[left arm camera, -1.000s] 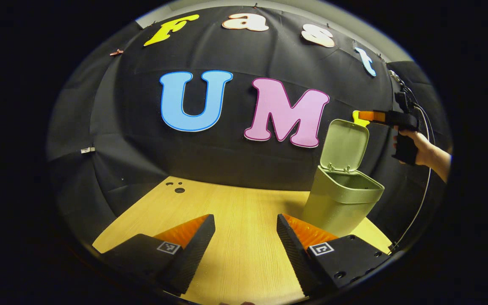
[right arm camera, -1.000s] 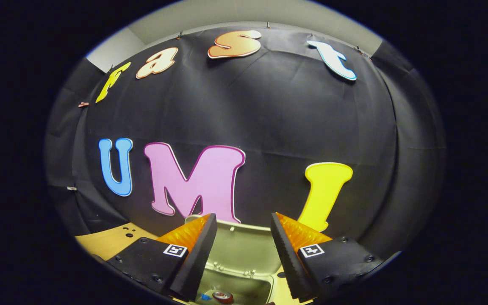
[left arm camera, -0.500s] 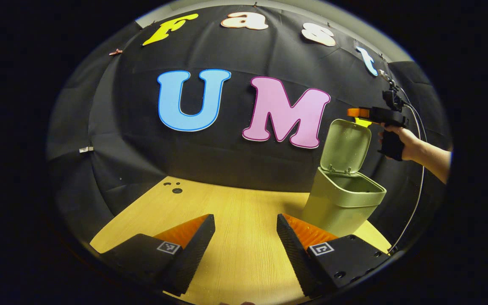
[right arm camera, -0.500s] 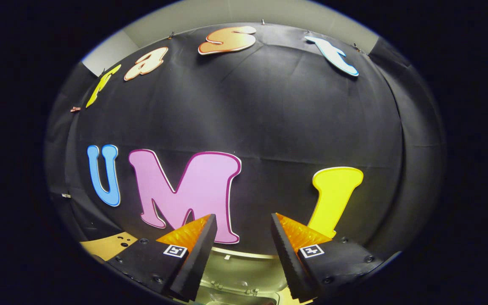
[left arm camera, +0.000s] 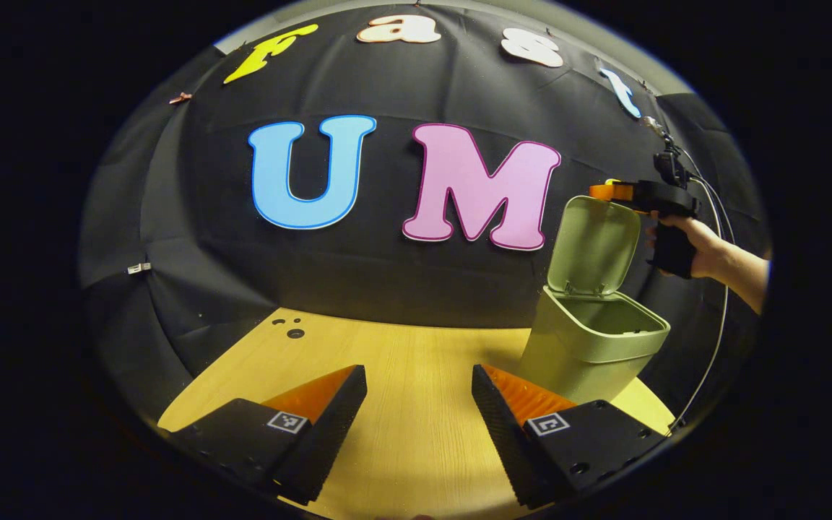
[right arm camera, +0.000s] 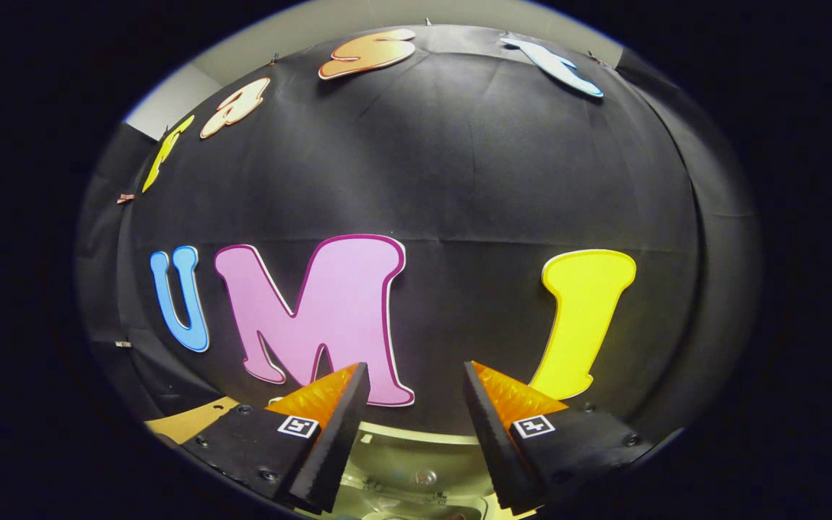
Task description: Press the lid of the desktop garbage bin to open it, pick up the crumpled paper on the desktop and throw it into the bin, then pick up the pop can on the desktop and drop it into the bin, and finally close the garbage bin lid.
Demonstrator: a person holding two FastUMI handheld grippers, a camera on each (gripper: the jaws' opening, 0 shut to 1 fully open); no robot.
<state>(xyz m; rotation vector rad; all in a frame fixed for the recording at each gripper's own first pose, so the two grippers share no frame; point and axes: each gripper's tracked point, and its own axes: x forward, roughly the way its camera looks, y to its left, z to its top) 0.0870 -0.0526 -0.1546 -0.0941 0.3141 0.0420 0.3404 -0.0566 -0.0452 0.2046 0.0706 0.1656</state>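
Standing open, smooth boxy bin [left arm camera: 589,350], hinged lid [left arm camera: 594,244] upright (perhaps touched), both hand-held grippers [left arm camera: 416,390] [right arm camera: 412,390] spread, empty.

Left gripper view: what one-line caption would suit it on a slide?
Open tongs over a wooden table; another handheld tool touches the green bin's raised lid.

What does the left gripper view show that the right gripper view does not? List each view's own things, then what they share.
Left gripper view: the whole green plastic bin body standing on the pale wooden tabletop, the right tool at the top edge of the raised lid, a hand holding it, and the open left tool.

Right gripper view: the right tool's own spread fingers, seen from behind, with the lid's inner face just below.

Shared: the green hinged lid and the tabletop.
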